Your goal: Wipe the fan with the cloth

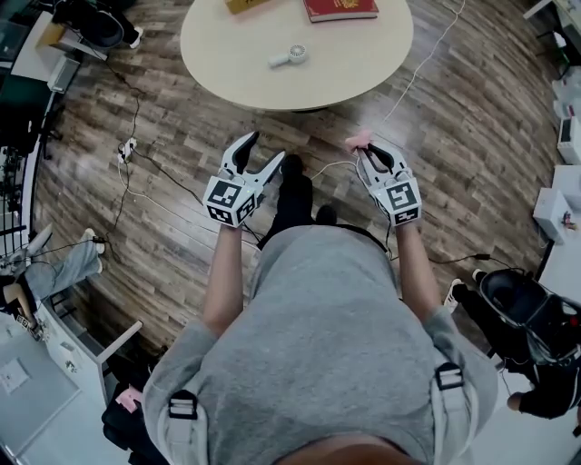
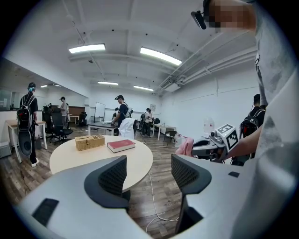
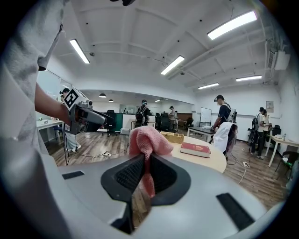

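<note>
Grey shirt (image 1: 318, 345) and bare forearms (image 1: 225, 272) closest below the head camera, reaching forward with a claw in each hand. Right claw (image 1: 368, 151) pinched shut on a pink cloth (image 1: 358, 139), bunched and poking up past the pads. Left claw (image 1: 266, 147) spread wide, nothing between the pads, only floor and distant worktop beyond. Both held above wooden floor (image 1: 182, 191), well short of a round pale worktop (image 1: 236, 77) ahead. Small white hand fan (image 1: 289, 56) lying flat near the worktop's middle, untouched, well apart from both claws. Judged step: the approach, cloth in hand, wiping not yet begun. Next move likely calls for stepping up to the worktop, steadying or lifting the fan with the empty left claw, then bringing the cloth onto it. Also on the worktop: red book (image 1: 339, 9) and woven box (image 1: 247, 4) at the far edge, apart from the fan. On the floor, white cable (image 1: 425, 62) trailing right of the worktop and power strip (image 1: 127, 148) to the left, both possible trip hazards on the way in. Other people (image 2: 122, 109) far off in the room.
</note>
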A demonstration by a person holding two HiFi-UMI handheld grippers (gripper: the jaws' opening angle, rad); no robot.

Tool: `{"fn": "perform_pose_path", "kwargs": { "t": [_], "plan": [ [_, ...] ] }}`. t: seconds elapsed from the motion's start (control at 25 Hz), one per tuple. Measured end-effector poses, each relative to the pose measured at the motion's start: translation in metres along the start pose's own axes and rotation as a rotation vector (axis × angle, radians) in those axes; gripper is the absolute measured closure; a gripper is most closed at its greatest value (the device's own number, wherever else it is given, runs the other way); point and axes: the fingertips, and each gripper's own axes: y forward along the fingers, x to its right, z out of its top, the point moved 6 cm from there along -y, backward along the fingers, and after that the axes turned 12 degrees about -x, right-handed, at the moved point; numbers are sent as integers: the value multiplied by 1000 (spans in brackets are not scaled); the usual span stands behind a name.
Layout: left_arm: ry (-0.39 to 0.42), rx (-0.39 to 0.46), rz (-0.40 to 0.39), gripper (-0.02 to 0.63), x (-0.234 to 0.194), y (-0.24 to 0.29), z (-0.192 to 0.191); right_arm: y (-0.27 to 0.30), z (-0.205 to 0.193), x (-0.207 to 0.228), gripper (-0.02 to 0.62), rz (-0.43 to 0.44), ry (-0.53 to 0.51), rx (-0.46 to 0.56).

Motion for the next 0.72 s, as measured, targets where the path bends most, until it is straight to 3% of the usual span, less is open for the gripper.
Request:
{"fn": "perform_pose_path", "kwargs": {
  "t": [0.28, 0.72],
  "plan": [
    [21, 0, -27, 304, -33, 17, 13, 29, 16, 17, 555, -38, 10, -6],
    [-33, -3, -46, 304, -123, 35, 19, 111, 58, 24, 555, -30, -35, -54]
  ]
}}
